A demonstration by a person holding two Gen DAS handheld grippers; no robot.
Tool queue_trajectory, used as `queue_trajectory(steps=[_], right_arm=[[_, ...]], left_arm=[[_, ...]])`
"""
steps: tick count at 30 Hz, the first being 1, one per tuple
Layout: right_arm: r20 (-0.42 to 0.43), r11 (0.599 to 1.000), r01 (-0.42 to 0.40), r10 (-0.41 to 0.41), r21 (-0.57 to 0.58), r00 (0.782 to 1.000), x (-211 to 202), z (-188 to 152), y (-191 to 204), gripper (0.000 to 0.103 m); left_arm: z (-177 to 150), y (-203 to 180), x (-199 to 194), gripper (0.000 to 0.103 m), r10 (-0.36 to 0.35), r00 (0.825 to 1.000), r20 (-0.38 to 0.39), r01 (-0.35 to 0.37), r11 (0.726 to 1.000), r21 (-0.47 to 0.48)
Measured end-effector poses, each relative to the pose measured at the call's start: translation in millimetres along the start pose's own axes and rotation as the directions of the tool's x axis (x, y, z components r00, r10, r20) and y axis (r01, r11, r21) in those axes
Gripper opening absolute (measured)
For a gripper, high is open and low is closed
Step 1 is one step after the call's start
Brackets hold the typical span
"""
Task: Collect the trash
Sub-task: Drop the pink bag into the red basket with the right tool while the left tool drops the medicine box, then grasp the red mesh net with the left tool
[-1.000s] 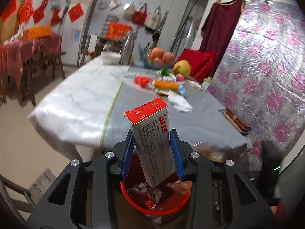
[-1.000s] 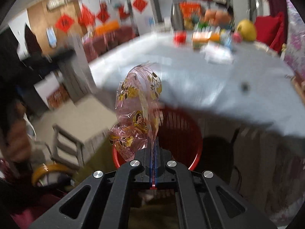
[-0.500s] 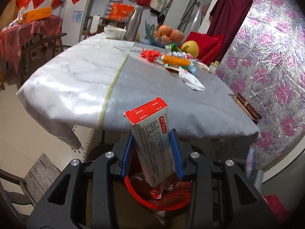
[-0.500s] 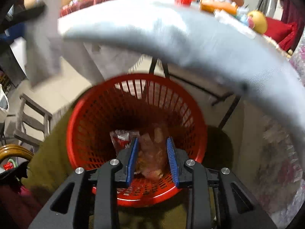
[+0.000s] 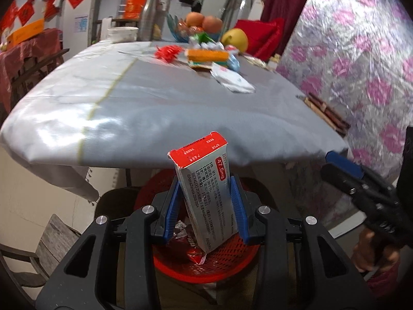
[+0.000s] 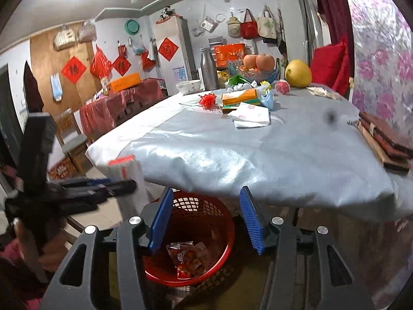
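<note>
The medicine box [image 5: 206,193], grey with a red end flap, stands tilted between the blue fingers [image 5: 172,208] of the left gripper [image 5: 206,211], which are clamped on its two long sides; its lower end hangs over the open mouth of the red basket [image 5: 232,257] on the floor below the counter [image 5: 155,108] edge. The step in hand looks like the drop: the box has been carried over the bin and not yet let go. The next move calls for the fingers to part while the box is over the basket's middle, since it leans and could catch the rim. The right gripper [image 6: 206,222] is empty, its jaws opening with nothing between them; past them the basket [image 6: 227,248] shows snack wrappers [image 6: 185,258] lying at the bottom. Judging by what lies there, more trash waits on the counter: a white tissue packet [image 6: 251,115], a red crumpled scrap [image 6: 207,100] and an orange packet [image 6: 240,95], all well apart from both grippers, near the fruit bowl [image 6: 258,72].
</note>
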State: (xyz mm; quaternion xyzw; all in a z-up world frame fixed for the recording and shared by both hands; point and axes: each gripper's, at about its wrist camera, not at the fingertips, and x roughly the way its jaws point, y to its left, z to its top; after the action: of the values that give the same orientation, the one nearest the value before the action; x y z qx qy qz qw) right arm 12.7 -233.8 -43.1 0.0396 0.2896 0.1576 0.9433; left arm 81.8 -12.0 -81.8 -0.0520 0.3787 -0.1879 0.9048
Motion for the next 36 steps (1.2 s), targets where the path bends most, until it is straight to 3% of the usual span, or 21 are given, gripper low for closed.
queue_trajectory(steps=[10, 14, 16, 22, 27, 31, 36], right_arm=[[-0.019, 0.995, -0.02, 0.022, 0.1, 1.0, 24, -4, -18, 0.054], [-0.02, 0.994, -0.025, 0.027, 0.108, 0.999, 28, -5, -19, 0.054], [-0.01, 0.993, -0.031, 0.032, 0.111, 0.999, 28, -5, -20, 0.054], [-0.006, 0.993, -0.036, 0.037, 0.115, 0.999, 29, -7, -19, 0.054], [-0.005, 0.995, -0.03, 0.03, 0.099, 1.0, 29, -9, -15, 0.063], [-0.001, 0.995, -0.021, 0.021, 0.095, 1.0, 30, -11, -14, 0.064], [-0.007, 0.995, -0.015, 0.016, 0.1, 1.0, 32, -12, -16, 0.066]], left_arm=[[-29, -6, 72, 0.042, 0.1, 0.987, -0.127, -0.093, 0.994, 0.062], [-41, -2, 93, 0.076, 0.155, 0.97, -0.185, -0.145, 0.987, 0.067], [-43, 0, 92, 0.081, 0.149, 0.97, -0.191, -0.142, 0.989, 0.047], [-39, 6, 52, 0.092, 0.21, 0.975, -0.075, -0.21, 0.978, 0.017], [-42, 5, 16, 0.096, 0.283, 0.958, 0.042, -0.284, 0.959, -0.001], [-42, 0, -2, 0.096, 0.311, 0.942, 0.125, -0.314, 0.949, 0.003], [-42, -6, -2, 0.096, 0.314, 0.939, 0.139, -0.32, 0.947, 0.017]])
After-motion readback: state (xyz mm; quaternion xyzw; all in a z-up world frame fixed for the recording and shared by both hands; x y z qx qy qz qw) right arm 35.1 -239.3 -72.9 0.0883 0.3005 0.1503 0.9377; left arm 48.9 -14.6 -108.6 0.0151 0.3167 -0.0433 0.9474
